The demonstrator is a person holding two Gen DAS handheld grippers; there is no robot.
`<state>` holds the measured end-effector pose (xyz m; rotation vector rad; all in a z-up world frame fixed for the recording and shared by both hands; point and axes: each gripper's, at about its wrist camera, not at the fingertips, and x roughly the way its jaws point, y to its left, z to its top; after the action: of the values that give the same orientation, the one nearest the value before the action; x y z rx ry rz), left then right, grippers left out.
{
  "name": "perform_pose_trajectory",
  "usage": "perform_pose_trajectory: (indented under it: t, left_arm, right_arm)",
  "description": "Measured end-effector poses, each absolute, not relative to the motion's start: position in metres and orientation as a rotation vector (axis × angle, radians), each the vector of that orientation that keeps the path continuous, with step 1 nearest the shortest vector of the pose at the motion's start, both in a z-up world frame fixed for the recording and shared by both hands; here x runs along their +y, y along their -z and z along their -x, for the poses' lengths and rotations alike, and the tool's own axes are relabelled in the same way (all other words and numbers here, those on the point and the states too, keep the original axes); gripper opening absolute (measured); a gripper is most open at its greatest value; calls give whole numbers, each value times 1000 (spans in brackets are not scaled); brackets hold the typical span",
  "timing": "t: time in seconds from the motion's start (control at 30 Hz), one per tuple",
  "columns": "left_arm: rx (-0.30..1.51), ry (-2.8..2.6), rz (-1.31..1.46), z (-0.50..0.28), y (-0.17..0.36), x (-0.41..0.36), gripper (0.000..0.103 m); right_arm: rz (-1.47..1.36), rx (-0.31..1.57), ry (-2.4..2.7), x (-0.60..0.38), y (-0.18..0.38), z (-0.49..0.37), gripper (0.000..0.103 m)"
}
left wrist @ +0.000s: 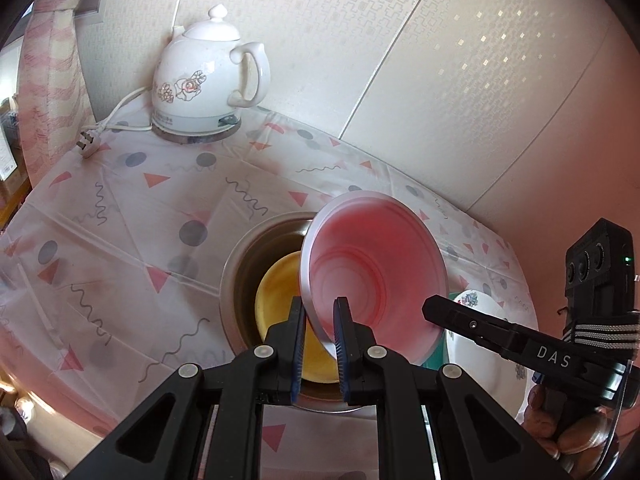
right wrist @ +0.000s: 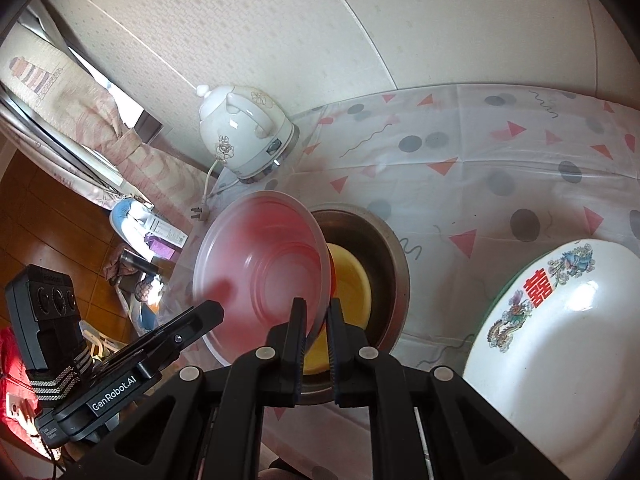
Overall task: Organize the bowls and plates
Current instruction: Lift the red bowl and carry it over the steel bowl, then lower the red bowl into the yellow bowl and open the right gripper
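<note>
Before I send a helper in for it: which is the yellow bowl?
On the patterned tablecloth, find the large steel basin near the white kettle. The yellow bowl sits inside it, the only opaque yellow dish, partly behind the clear pink bowl.

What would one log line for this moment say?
both grippers: left and right shut on red bowl rim | below: yellow bowl inside metal bowl

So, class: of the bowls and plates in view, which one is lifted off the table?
The translucent pink bowl, clamped at its rim by both grippers. The yellow bowl sits inside the metal basin; the white plate is unheld.
</note>
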<state>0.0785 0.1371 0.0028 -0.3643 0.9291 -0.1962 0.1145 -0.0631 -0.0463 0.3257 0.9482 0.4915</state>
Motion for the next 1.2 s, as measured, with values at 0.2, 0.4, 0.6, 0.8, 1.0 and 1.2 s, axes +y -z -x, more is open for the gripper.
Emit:
perform_pose_trajectory:
  t: [0.2, 0.4, 0.6, 0.8, 1.0, 1.2]
  left_arm:
    - [963, 170, 378, -76, 11, 143, 14]
    - [987, 156, 372, -77, 19, 143, 13]
    - [1002, 149, 368, -79, 23, 142, 13]
    - [1025, 143, 355, -83, 28, 140, 13]
    - [1048, 132, 341, -87, 35, 139, 12]
    - [1058, 120, 318, -92, 40, 138, 12]
  right_arm:
    - [-309, 990, -495, -55, 60, -116, 11]
    - [-304, 1013, -489, -51, 68, -119, 11]
    - [-300, 1023, -480, -51, 72, -121, 12]
    - [-293, 1032, -463, -52, 75, -122, 14]
    - [-263, 1020, -430, -53, 76, -122, 19]
    - [-187, 1005, -401, -48, 79, -123, 13]
